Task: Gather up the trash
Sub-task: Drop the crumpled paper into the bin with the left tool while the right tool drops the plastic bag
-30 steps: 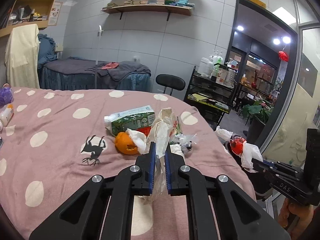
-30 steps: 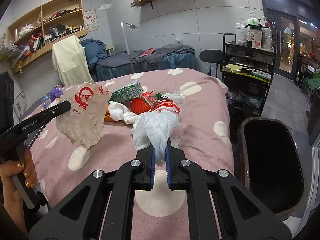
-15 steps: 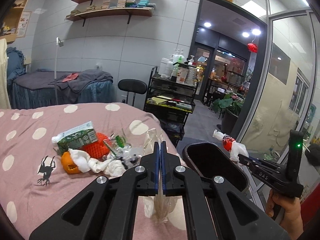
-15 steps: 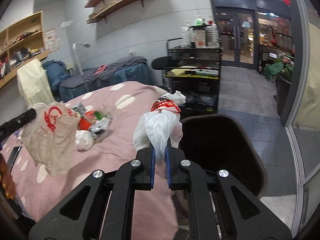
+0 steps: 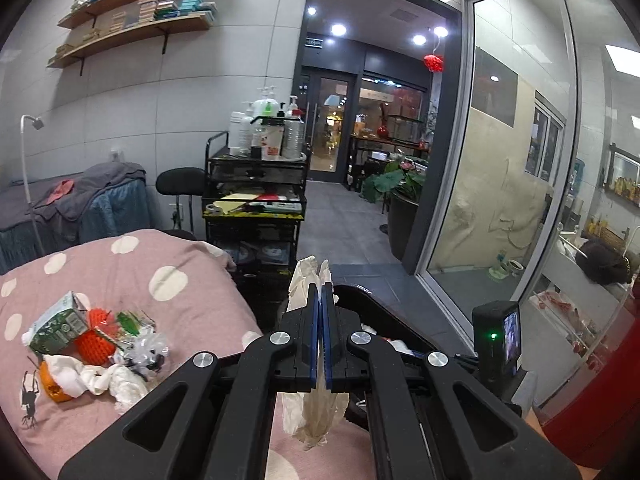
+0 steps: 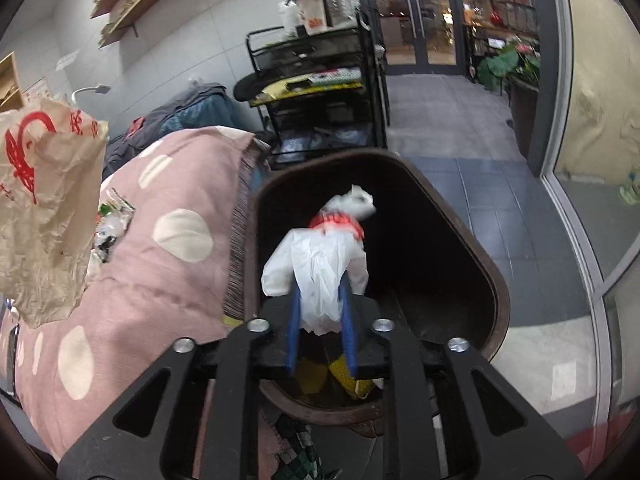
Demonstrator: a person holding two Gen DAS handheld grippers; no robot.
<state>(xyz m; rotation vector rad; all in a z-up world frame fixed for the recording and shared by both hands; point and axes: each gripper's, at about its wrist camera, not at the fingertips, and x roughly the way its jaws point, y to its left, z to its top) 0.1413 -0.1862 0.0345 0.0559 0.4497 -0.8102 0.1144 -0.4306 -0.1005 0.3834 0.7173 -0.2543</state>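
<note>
The right claw (image 6: 321,312), jaws just parting, drops its white bag (image 6: 320,272) over the bin (image 6: 496,280); next the left claw (image 5: 320,344), clenched on the crumpled bag (image 5: 314,416), should swing toward one o'clock.

Both fisheye cameras look forward along their own fingers from close behind: the left roughly level toward the doorway, the right tilted down into the bin (image 6: 472,248), sharing the polka-dot bedspread (image 5: 120,276) and bin.

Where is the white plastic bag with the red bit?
In the right wrist view, the white plastic bag sits between the open right hand-held gripper, above the dark bin.
</note>
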